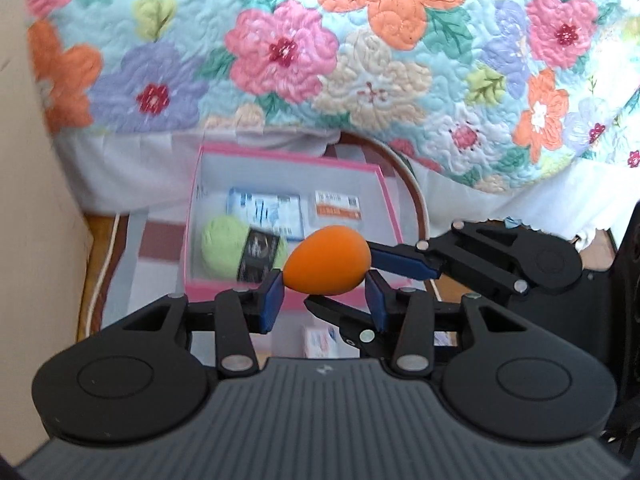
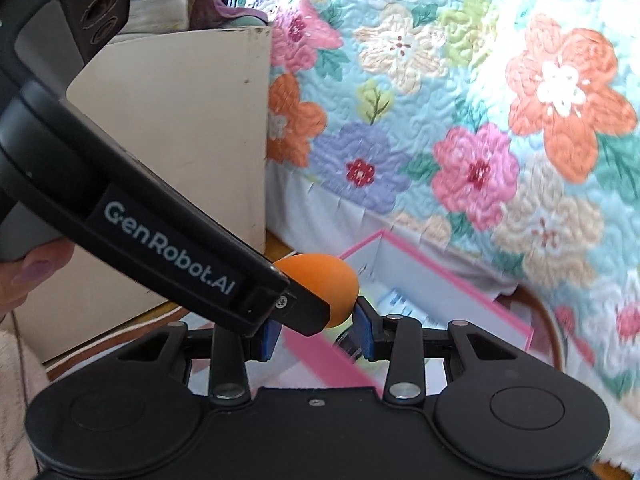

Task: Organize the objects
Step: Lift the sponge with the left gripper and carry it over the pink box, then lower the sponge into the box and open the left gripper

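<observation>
An orange egg-shaped sponge [image 1: 326, 262] hangs in the air above an open pink box [image 1: 390, 200]. My left gripper [image 1: 324, 294] is shut on it, with a blue pad pressed against each side. My right gripper [image 1: 358, 280] reaches in from the right and clamps the egg's narrow end between an upper and a lower finger. In the right wrist view the sponge [image 2: 320, 280] sits between my right gripper's [image 2: 318, 328] pads. The left gripper's finger [image 2: 304, 314] crosses in front and hides the left pad. The pink box [image 2: 452, 276] lies just beyond.
In the box lie a green yarn ball [image 1: 220, 252] and two printed packets [image 1: 266, 212]. Another small packet [image 1: 320, 340] lies on the mat below. A floral quilt [image 1: 360, 60] hangs over the bed behind. A beige panel [image 2: 180, 128] stands on the left. A hand [image 2: 32, 268] holds the left gripper.
</observation>
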`<action>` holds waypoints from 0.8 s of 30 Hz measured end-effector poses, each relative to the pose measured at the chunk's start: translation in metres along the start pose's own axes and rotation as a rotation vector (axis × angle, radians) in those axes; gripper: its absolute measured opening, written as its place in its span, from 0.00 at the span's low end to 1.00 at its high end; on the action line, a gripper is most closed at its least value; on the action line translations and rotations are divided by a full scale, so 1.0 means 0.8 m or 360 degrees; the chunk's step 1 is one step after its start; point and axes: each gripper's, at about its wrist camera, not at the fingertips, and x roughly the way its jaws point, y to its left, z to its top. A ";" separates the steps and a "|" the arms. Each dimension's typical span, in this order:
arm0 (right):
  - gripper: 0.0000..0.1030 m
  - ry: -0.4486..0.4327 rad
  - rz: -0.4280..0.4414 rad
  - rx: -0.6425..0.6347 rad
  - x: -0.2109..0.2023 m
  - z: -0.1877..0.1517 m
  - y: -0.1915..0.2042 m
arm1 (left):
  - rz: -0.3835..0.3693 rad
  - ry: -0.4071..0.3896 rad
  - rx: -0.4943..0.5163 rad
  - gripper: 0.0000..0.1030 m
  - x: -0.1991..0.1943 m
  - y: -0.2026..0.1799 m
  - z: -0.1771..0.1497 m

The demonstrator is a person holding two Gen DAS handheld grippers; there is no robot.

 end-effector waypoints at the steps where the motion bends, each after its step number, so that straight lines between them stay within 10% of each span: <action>1: 0.42 -0.0008 0.0000 -0.0040 0.011 0.005 -0.006 | 0.0013 0.0014 -0.0031 0.43 0.014 0.009 0.012; 24: 0.42 0.0242 0.0220 0.0505 0.261 -0.017 -0.131 | 0.0111 0.0074 -0.0395 0.43 0.244 0.130 0.067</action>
